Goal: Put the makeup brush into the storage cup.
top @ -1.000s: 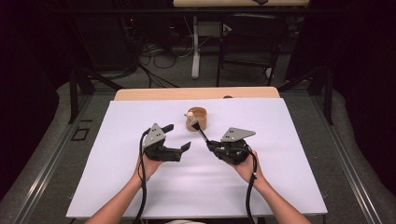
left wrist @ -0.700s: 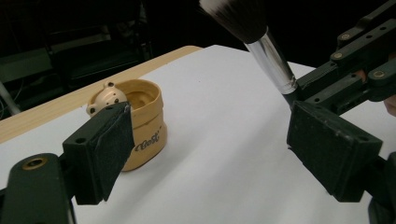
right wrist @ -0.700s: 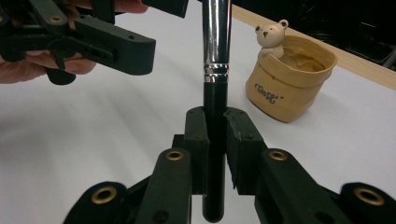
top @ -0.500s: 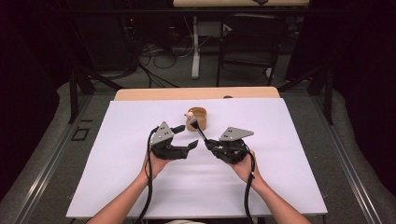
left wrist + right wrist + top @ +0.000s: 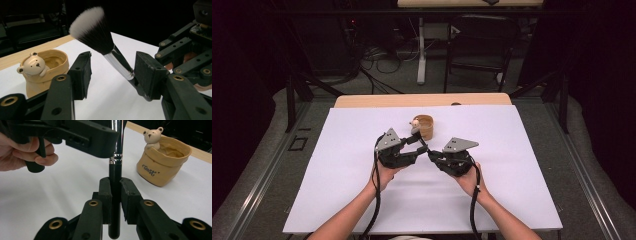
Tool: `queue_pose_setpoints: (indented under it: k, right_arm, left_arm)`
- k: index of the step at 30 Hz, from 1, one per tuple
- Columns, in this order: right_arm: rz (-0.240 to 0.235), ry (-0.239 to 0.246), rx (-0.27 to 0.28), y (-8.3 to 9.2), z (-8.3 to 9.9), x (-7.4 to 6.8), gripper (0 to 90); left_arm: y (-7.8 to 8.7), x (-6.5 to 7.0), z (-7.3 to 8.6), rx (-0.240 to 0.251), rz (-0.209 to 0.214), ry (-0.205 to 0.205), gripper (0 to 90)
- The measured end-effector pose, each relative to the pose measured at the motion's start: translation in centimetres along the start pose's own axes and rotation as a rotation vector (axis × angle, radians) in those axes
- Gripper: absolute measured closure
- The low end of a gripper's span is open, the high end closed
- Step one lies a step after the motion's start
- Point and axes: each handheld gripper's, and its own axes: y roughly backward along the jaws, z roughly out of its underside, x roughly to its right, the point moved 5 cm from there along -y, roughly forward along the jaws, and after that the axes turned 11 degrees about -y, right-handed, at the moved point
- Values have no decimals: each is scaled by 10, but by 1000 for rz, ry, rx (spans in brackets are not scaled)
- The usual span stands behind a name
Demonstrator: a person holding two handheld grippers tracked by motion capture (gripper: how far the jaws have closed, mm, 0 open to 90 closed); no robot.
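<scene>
Handover underway | right hand-held gripper (image 5: 115,192) is clamping brush (image 5: 100,37) handle mid-counter | I'm keeping left hand-held gripper (image 5: 112,72) wide around ferrule, not gripping | bear cup (image 5: 426,126) is waiting empty toward counter's far edge

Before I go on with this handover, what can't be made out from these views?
- Brush bristles: right gripper view, hidden above the left gripper.
- Brush handle end: left gripper view, behind the left gripper's own pad.
- Cup inside bottom: hidden by its rim.
- Cup lettering: high view, too small.
</scene>
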Motion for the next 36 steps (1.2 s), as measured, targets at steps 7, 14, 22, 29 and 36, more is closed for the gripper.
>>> queue_pose_setpoints:
  k: [7,14,22,29,36]
  right_arm:
    - [6,1,-5,-5,2,-2,796]
    - [15,2,-2,-7,2,-3,796]
    - [17,0,6,-12,2,-2,796]
    - [13,-2,3,-14,3,-1,796]
    - [16,6,10,-17,2,-2,795]
  left_arm:
    - [-2,0,1,4,17,10,582]
    - [-2,-1,1,12,17,47,632]
    - [-2,-3,-1,8,12,59,674]
    - [-3,-2,-2,6,10,56,695]
    - [-1,-2,-5,2,31,57,721]
